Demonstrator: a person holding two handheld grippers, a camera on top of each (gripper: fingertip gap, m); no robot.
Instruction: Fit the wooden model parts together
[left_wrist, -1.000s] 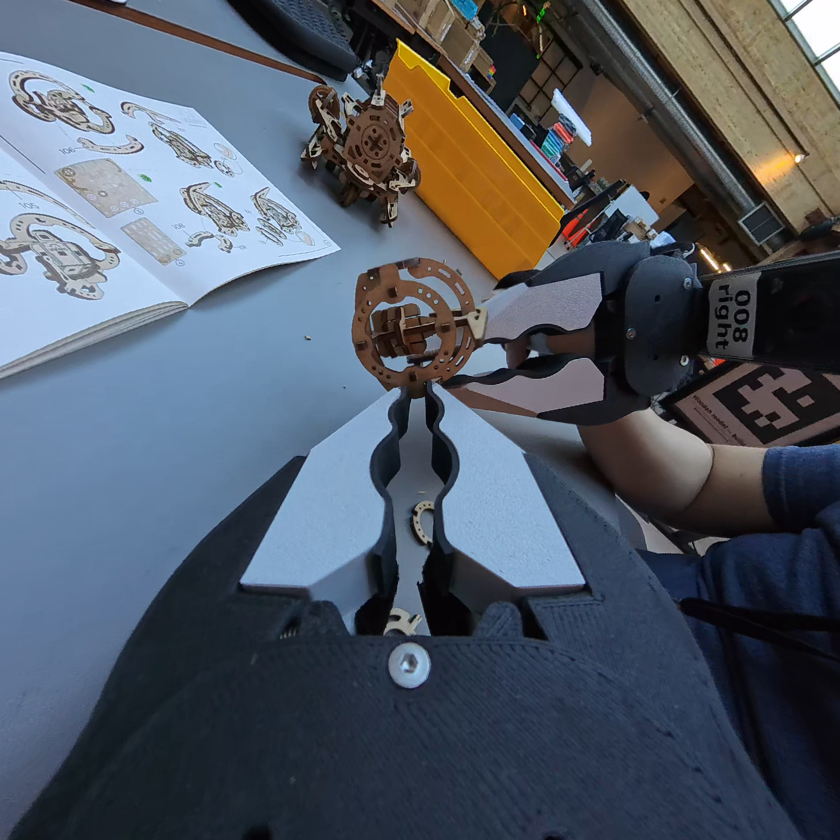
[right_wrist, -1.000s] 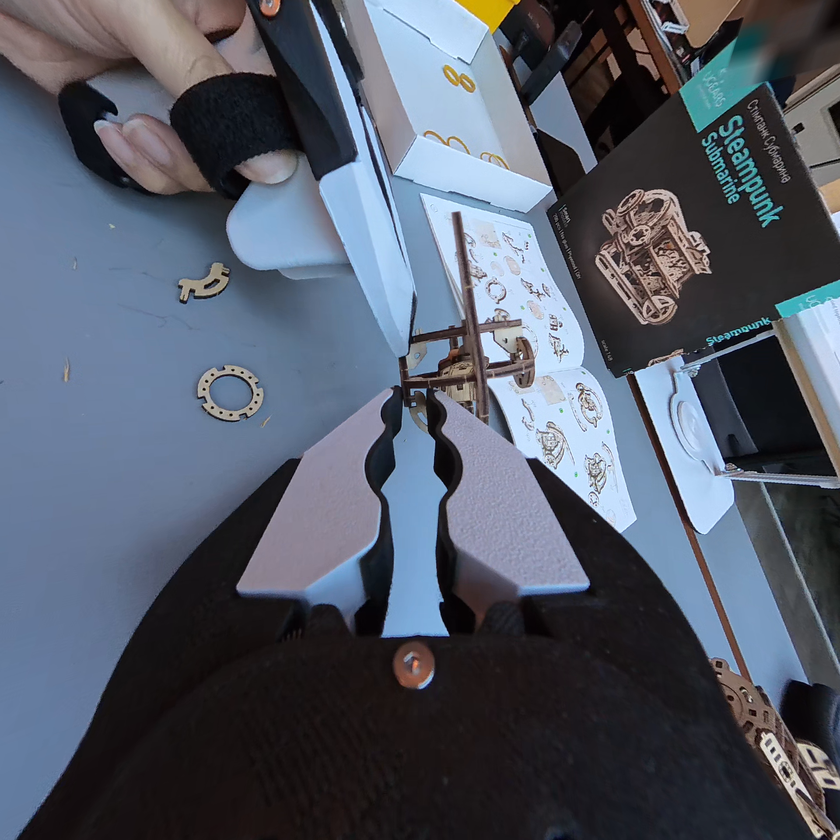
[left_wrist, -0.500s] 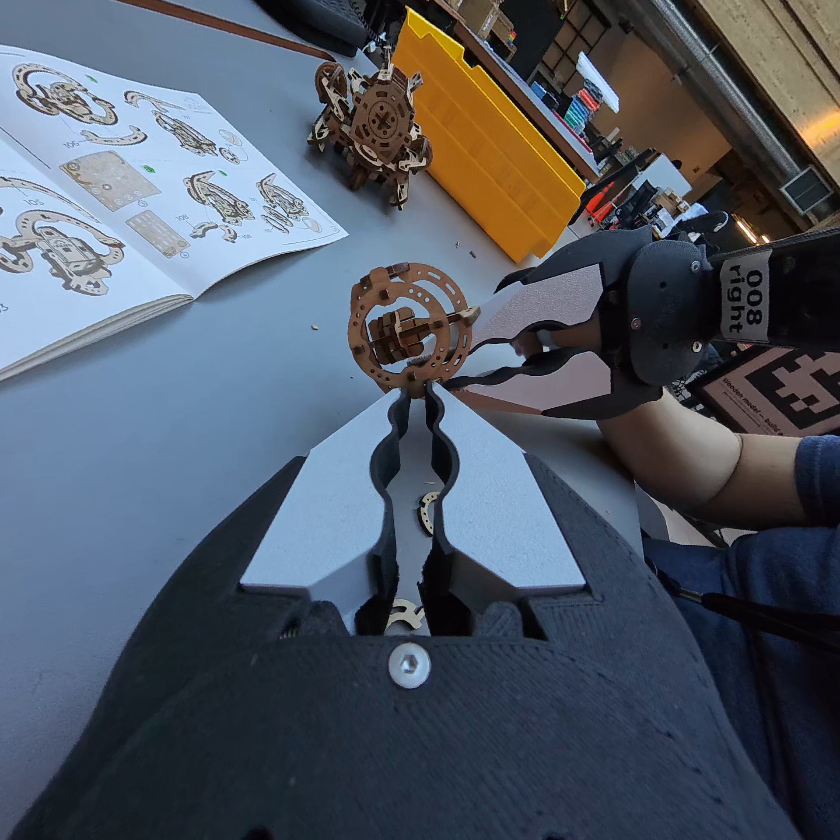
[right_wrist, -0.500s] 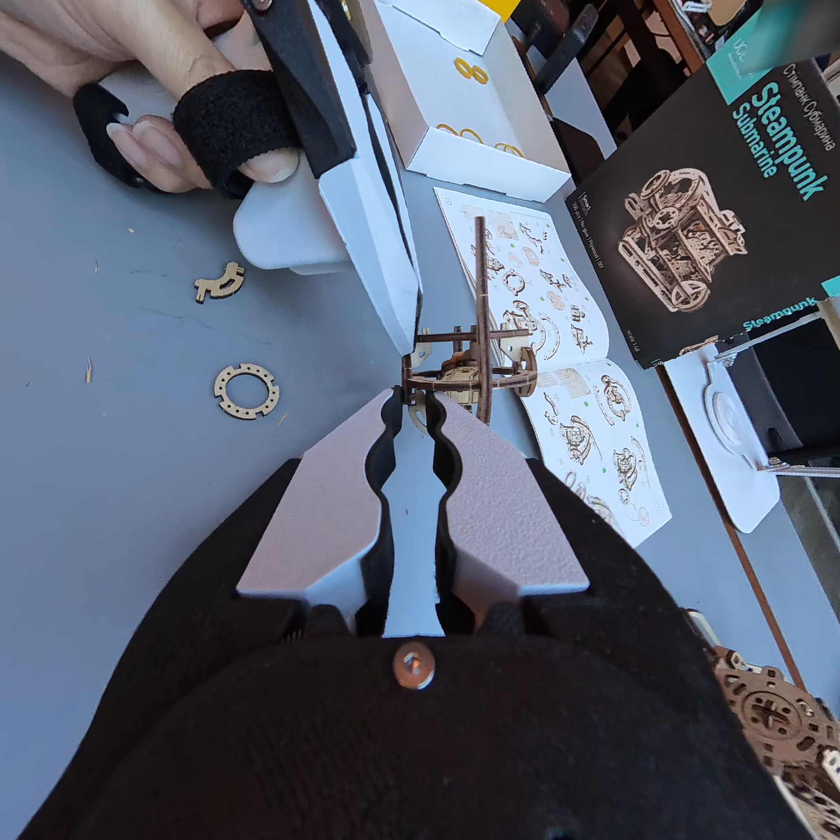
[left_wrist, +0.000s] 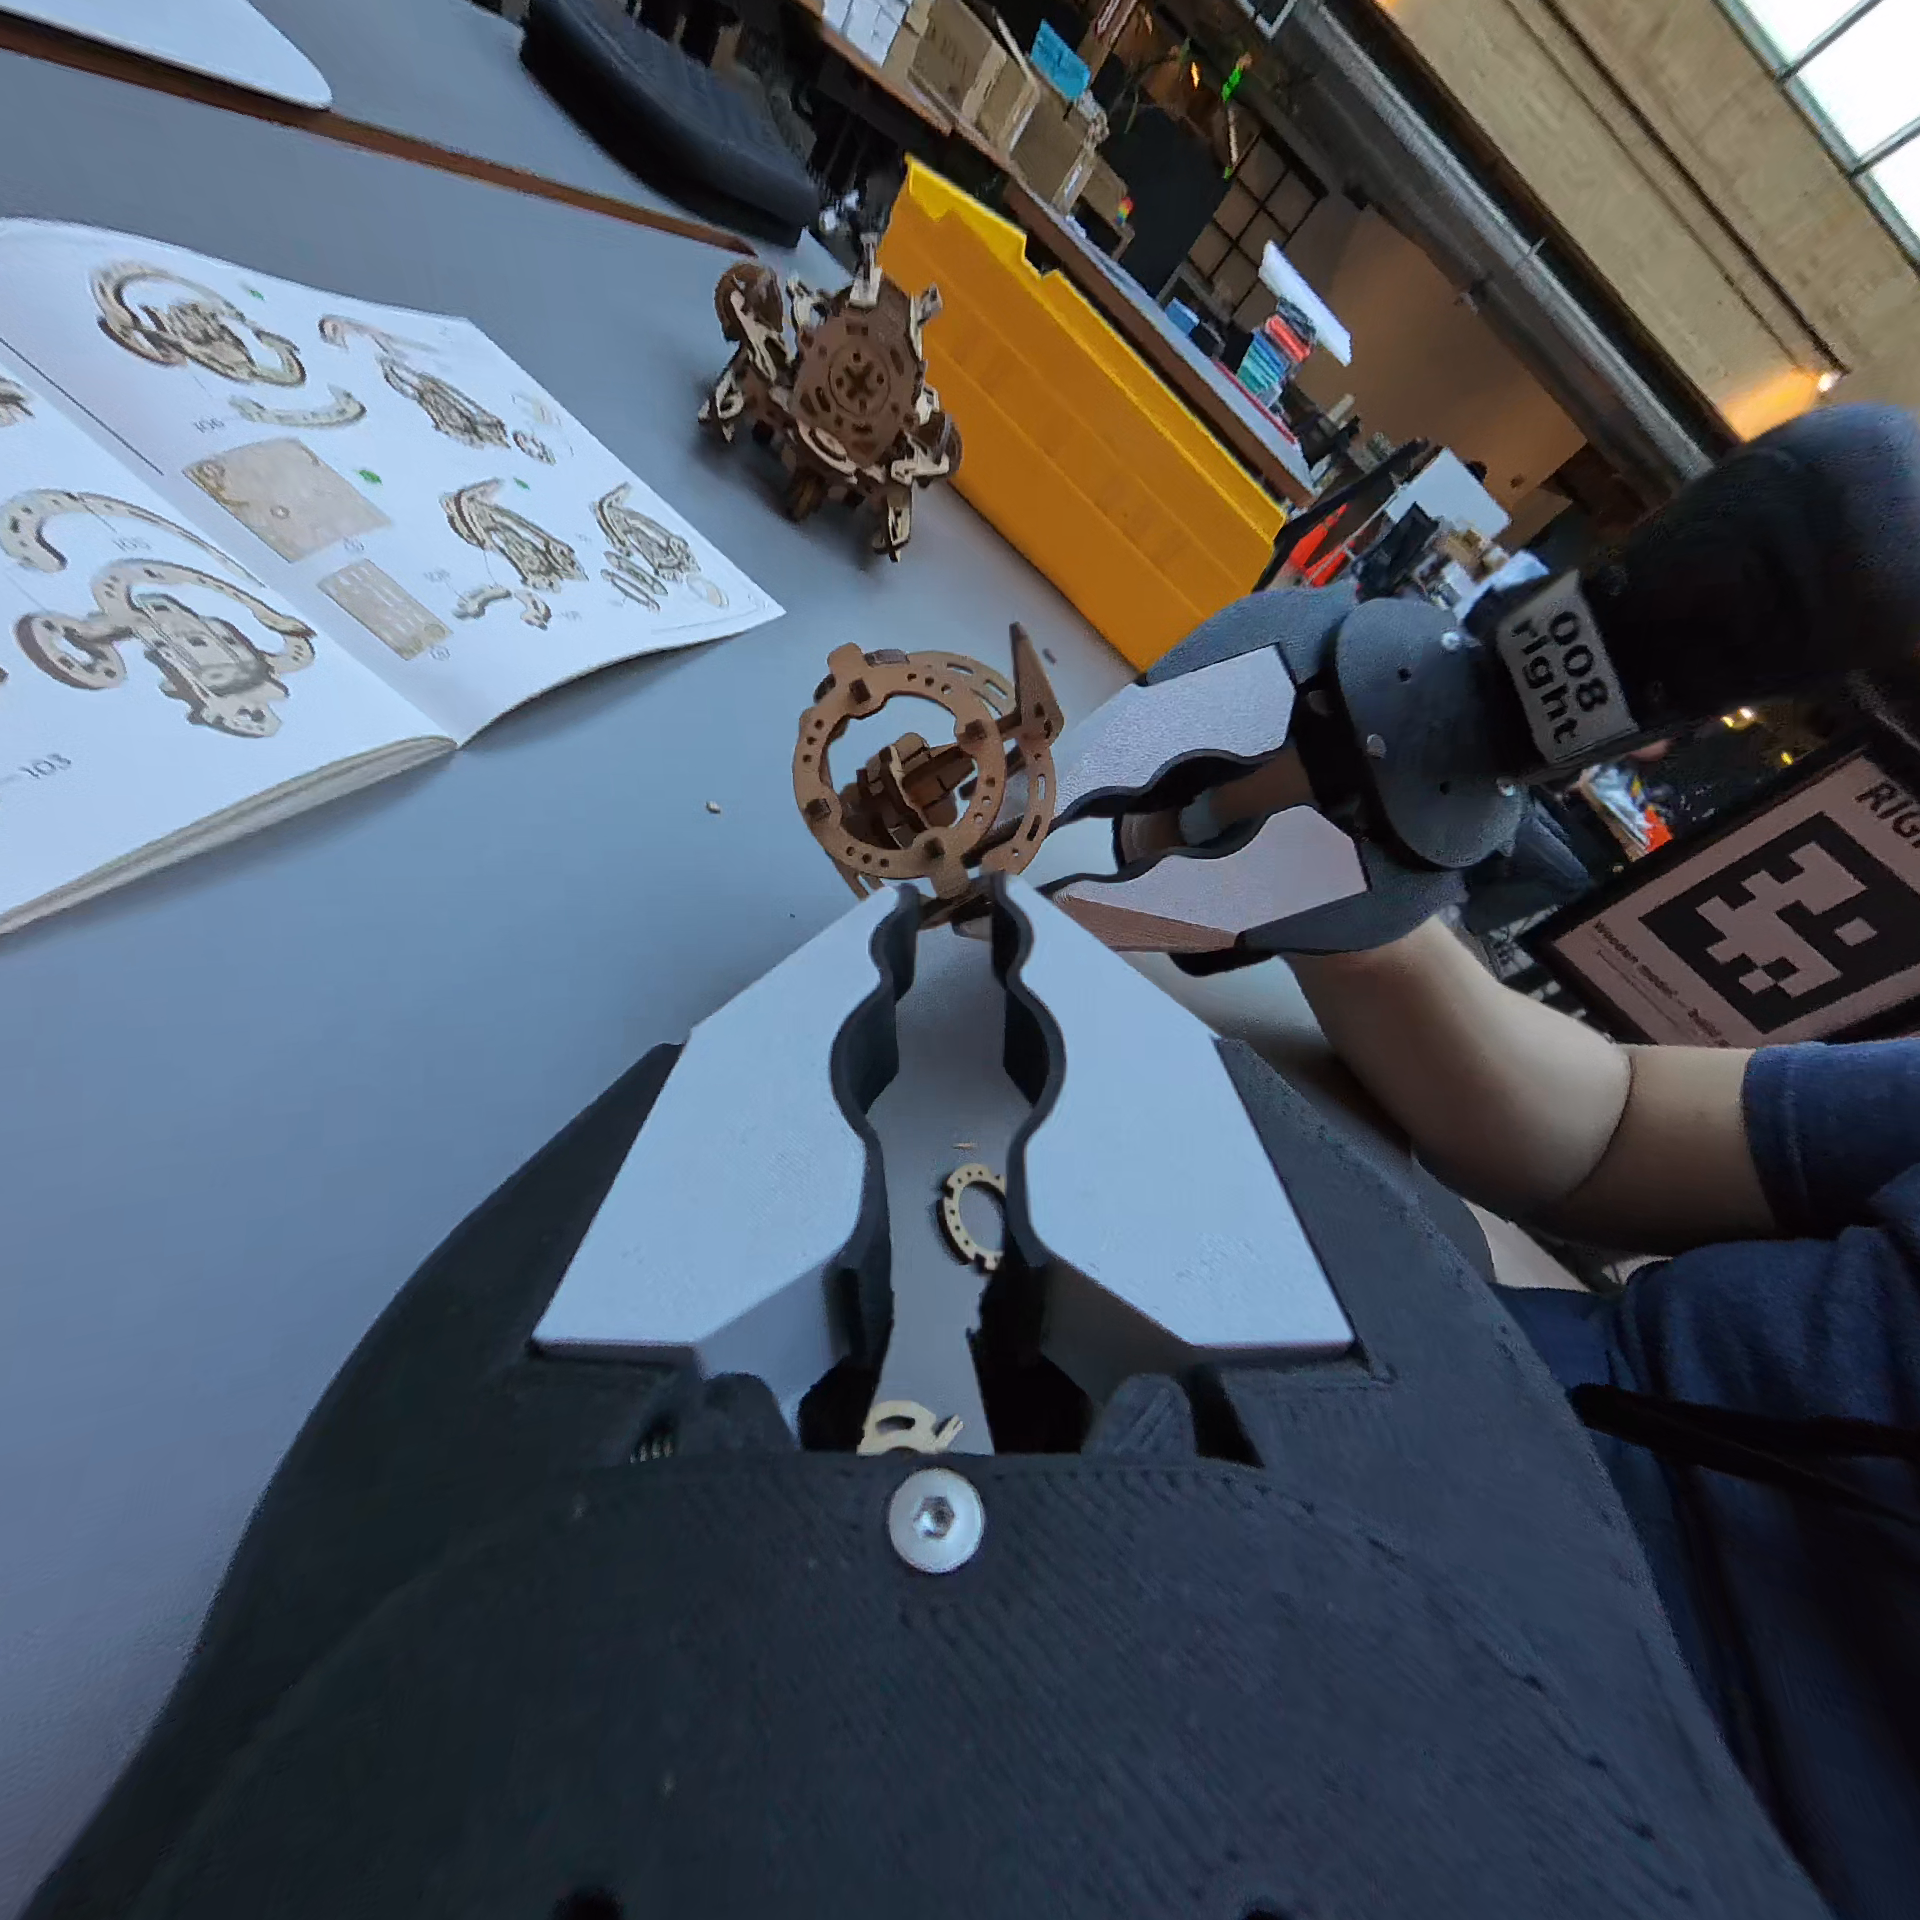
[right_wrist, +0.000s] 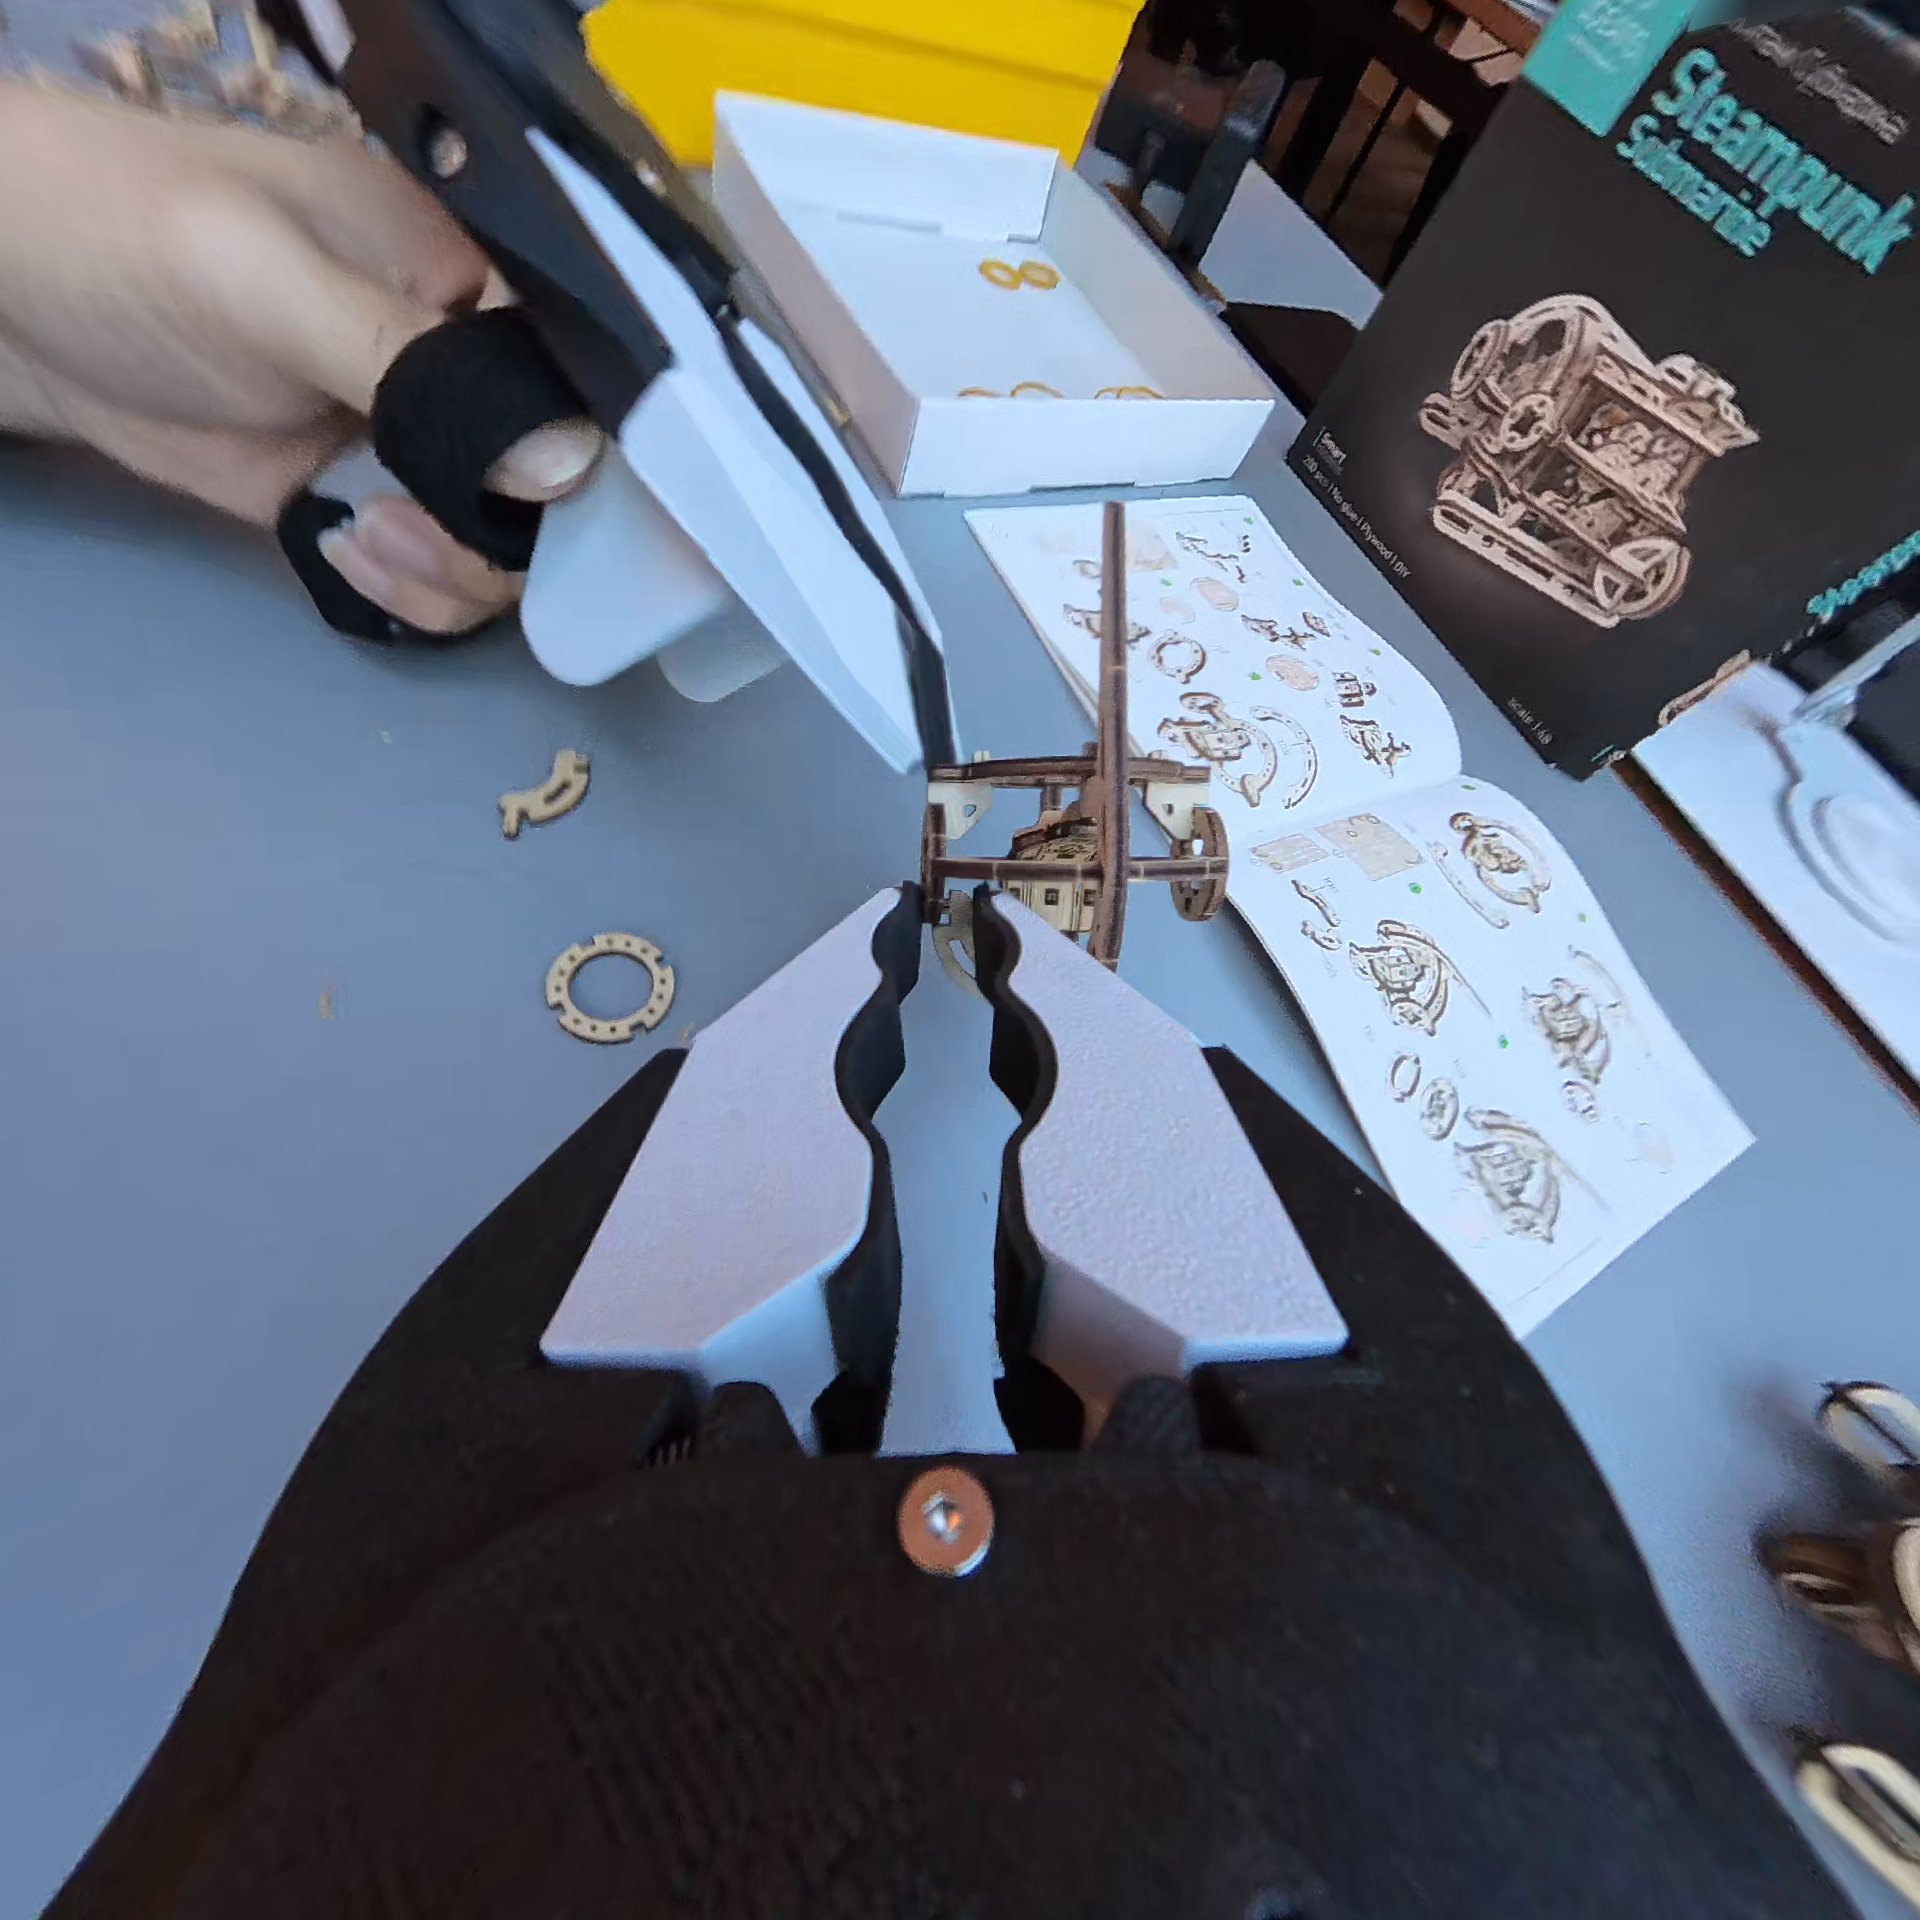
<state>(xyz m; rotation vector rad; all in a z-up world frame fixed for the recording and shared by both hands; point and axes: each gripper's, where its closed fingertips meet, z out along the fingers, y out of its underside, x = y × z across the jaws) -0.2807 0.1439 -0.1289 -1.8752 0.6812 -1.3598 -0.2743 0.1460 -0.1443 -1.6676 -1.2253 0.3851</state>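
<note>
Brown ringed wooden model assembly (left_wrist: 920, 784) hangs above the grey table (left_wrist: 312, 1039), pinched at its near edge by the left gripper (left_wrist: 948, 902) and right gripper (right_wrist: 948, 902), whose contact points are partly hidden behind the fingertips.

1. Ringed brown wooden assembly (left_wrist: 920, 800), held above the grey table, rings upright.
2. Flat notched ring (right_wrist: 610, 987) lies loose on the table.
3. Small curved piece (right_wrist: 543, 795) lies near the ring.
</note>
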